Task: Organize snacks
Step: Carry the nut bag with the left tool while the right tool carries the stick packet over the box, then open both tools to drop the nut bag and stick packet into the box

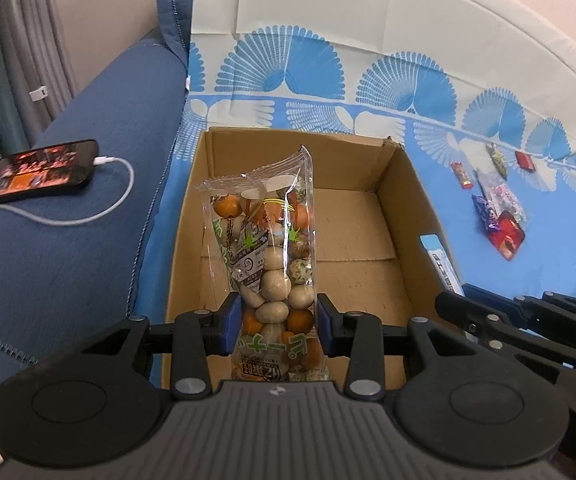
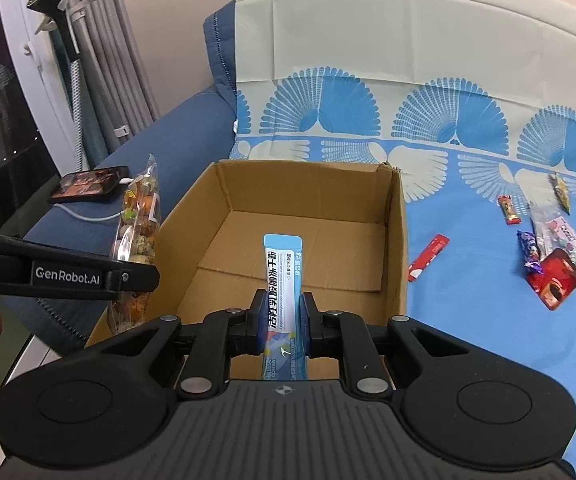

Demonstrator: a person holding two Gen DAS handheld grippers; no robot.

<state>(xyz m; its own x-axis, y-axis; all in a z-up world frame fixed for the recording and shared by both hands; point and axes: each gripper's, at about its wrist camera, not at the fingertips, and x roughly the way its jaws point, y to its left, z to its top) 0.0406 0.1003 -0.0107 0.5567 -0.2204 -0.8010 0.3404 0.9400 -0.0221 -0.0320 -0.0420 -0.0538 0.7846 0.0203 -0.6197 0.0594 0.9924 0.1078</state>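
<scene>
My left gripper [image 1: 279, 326] is shut on a clear bag of coated nuts [image 1: 266, 240] and holds it over the near left part of an open cardboard box [image 1: 403, 184]. My right gripper [image 2: 281, 326] is shut on a long blue-and-white snack stick [image 2: 282, 276] and holds it over the box [image 2: 393, 248]. The nut bag also shows in the right wrist view [image 2: 138, 232], at the box's left side, held by the left gripper [image 2: 128, 280]. The box floor looks bare.
Several loose snacks [image 2: 547, 248] lie on the blue patterned cloth right of the box, among them a red stick [image 2: 427, 258]. A phone [image 1: 40, 170] on a white charging cable lies on the blue sofa arm to the left. Curtains hang at far left.
</scene>
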